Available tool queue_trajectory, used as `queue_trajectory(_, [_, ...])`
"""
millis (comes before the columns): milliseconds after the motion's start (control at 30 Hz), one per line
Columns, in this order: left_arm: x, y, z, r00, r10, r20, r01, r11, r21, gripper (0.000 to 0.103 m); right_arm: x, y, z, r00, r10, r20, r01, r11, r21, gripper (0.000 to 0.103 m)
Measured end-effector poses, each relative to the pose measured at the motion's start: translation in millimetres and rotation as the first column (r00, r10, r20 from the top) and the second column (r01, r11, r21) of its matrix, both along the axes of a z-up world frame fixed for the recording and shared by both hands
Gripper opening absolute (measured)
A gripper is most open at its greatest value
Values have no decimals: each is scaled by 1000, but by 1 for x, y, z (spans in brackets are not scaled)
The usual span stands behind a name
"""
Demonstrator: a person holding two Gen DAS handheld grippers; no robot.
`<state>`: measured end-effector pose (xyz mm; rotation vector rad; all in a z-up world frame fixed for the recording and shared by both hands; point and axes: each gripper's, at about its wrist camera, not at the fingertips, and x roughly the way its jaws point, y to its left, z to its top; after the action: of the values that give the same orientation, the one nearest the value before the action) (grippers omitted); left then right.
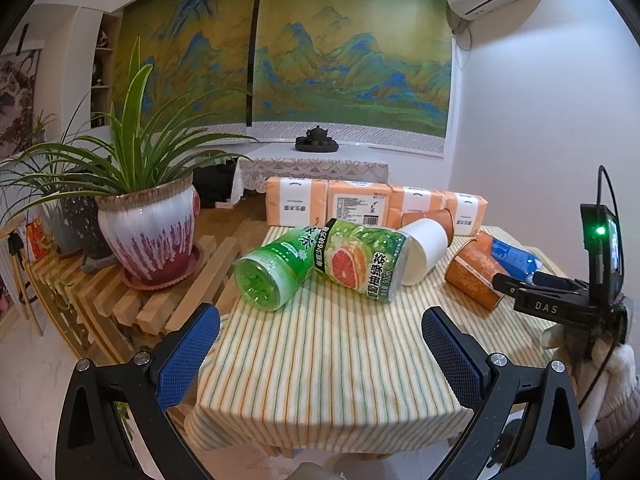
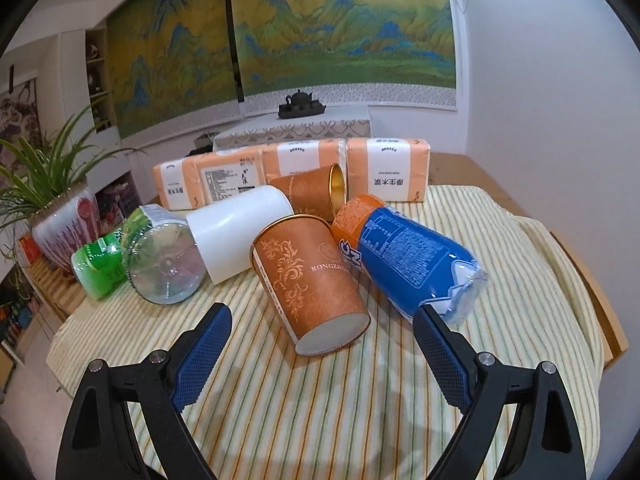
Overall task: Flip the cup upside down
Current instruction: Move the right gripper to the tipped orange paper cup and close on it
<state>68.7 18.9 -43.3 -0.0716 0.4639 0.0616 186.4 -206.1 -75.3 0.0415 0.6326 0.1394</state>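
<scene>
An orange paper cup (image 2: 310, 284) with gold scrollwork lies on its side on the striped tablecloth (image 2: 320, 400), its white base toward me. My right gripper (image 2: 322, 320) is open and empty, its blue pads either side of the cup's base, just short of it. The cup also shows in the left wrist view (image 1: 474, 276). A white cup (image 2: 244, 232) and a second orange cup (image 2: 312, 192) lie on their sides behind it. My left gripper (image 1: 320, 328) is open and empty over the cloth's front. The right gripper body (image 1: 560, 300) shows at the right edge of the left wrist view.
A blue snack packet (image 2: 416, 264) lies against the cup's right side. Two green bottles (image 1: 360, 260) (image 1: 276, 276) lie left of the white cup (image 1: 424, 250). Orange tissue packs (image 2: 288, 168) line the table's back. A potted plant (image 1: 148, 236) stands on a slatted wooden rack at left.
</scene>
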Motion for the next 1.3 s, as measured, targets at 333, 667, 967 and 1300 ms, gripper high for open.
queue_trajectory(333, [6, 4, -5, 1000, 3, -15, -3, 1000, -2, 102, 24, 5, -8, 998, 26, -52, -27, 1000, -16, 81])
queue_trajectory(667, [7, 6, -6, 1000, 4, -18, -4, 1000, -5, 102, 34, 14, -10, 995, 38, -94, -44, 997, -67, 71])
queue_trajectory(967, [5, 10, -6, 1000, 9, -19, -10, 1000, -11, 102, 44, 21, -14, 990, 45, -136, -61, 992, -110, 62])
queue_trajectory(1300, [0, 11, -4, 1000, 11, -13, -11, 1000, -14, 102, 39, 22, -13, 989, 38, -144, -53, 993, -103, 58])
